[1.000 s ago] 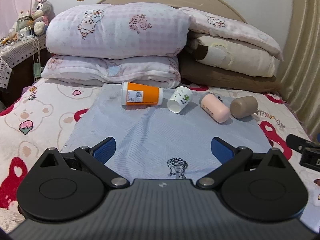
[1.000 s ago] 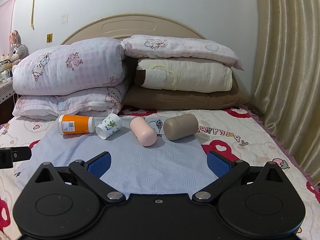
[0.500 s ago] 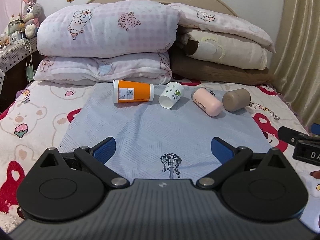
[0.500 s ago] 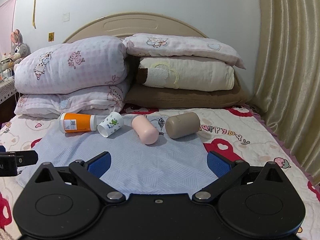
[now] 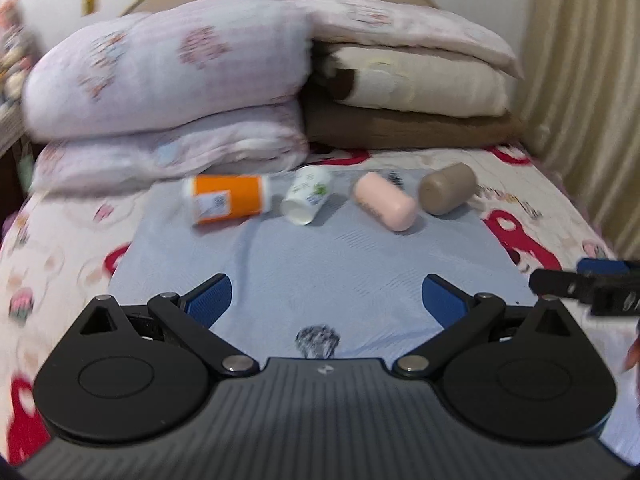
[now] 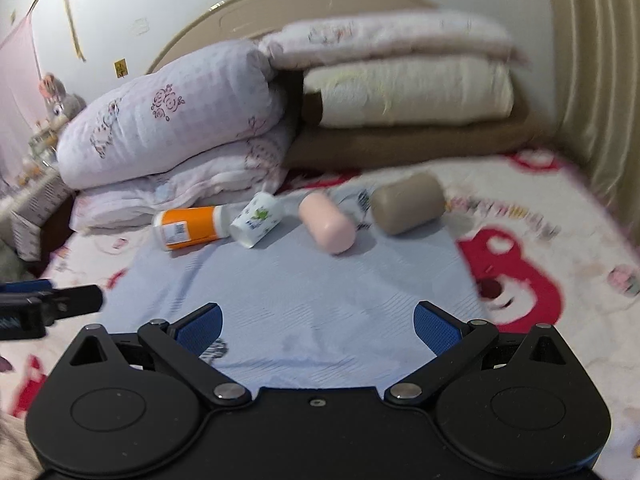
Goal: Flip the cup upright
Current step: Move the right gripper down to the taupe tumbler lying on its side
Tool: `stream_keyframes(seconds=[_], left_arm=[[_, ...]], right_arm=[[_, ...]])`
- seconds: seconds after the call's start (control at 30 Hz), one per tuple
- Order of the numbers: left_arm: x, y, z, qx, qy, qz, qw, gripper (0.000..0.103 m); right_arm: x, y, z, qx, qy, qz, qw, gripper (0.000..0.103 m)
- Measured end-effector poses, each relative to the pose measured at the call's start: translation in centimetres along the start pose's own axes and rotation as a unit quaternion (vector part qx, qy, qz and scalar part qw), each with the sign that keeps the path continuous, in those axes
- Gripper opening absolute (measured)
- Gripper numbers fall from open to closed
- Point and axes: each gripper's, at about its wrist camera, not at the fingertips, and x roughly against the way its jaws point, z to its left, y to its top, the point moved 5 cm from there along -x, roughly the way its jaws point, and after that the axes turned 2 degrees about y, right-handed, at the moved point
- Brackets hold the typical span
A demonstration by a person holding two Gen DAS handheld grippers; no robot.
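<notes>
On the bed [image 5: 520, 184], which has a white sheet with red cartoon prints, a pale blue textured cloth [image 5: 320, 272] is spread, and four cups lie on their sides in a row along its far edge. From left to right there are an orange paper cup with a white label [image 5: 226, 199], a small white paper cup with green and blue prints [image 5: 307, 198], a smooth pink plastic cup [image 5: 384, 201] and a matte brown plastic cup [image 5: 447, 193]. The white cup shows its open mouth toward the camera and lies just beside the top end of the orange cup; in the right wrist view the two [image 6: 190, 227] [image 6: 258, 220] seem to touch, but the blur does not let me be sure. The pink cup [image 6: 328, 228] and the brown cup [image 6: 408, 203] lie near each other with a gap between them.

Behind the row, folded pink-white quilts [image 5: 168, 92] are stacked at the left, and cream and brown folded bedding [image 5: 416, 96] at the right, against a beige curved headboard [image 6: 320, 4].

The left gripper [image 5: 326, 300] hovers over the near part of the cloth, its blue-padded fingers [image 5: 210, 300] wide apart and holding nothing. The right gripper [image 6: 318, 326] is also over the cloth, fingers [image 6: 434, 328] spread and empty. Both are well apart from the cups. Each gripper appears at the edge of the other's view.
</notes>
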Motion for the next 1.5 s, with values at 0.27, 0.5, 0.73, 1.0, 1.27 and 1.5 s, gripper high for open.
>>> stream_keyframes(seconds=[0.27,0.5,0.73,1.0,1.27,1.5], left_arm=[[-6.6,3.0,-4.7,-0.110,-0.043,-0.005,0.9929,0.103],[-13.1,4.7,-7.8,-0.147,-0.110,-0.026,0.9827,0.101],[-18.7,6.6,-10.2,-0.145,-0.176,-0.035,0.9731,0.100],[-24.6,8.4,-14.2,-0.190,-0.227,-0.048,0.9540,0.093],[-30.8,9.5,-16.1,-0.198,-0.241,0.010,0.9501,0.089],[-33.3,9.8,-17.2,-0.227,-0.263,0.036,0.9370,0.083]], right_arm=[[-2.2,3.1,-2.9,-0.033,0.035,0.072,0.996,0.103],[-5.4,5.6,-5.4,-0.119,0.065,0.131,0.982,0.102],[-10.6,7.8,-9.8,-0.234,0.062,0.153,0.958,0.100],[-16.7,9.7,-14.7,-0.341,0.070,0.128,0.929,0.099],[-21.9,10.6,-17.6,-0.390,0.065,0.118,0.911,0.099],[-25.1,10.2,-20.5,-0.434,0.049,0.128,0.891,0.099]])
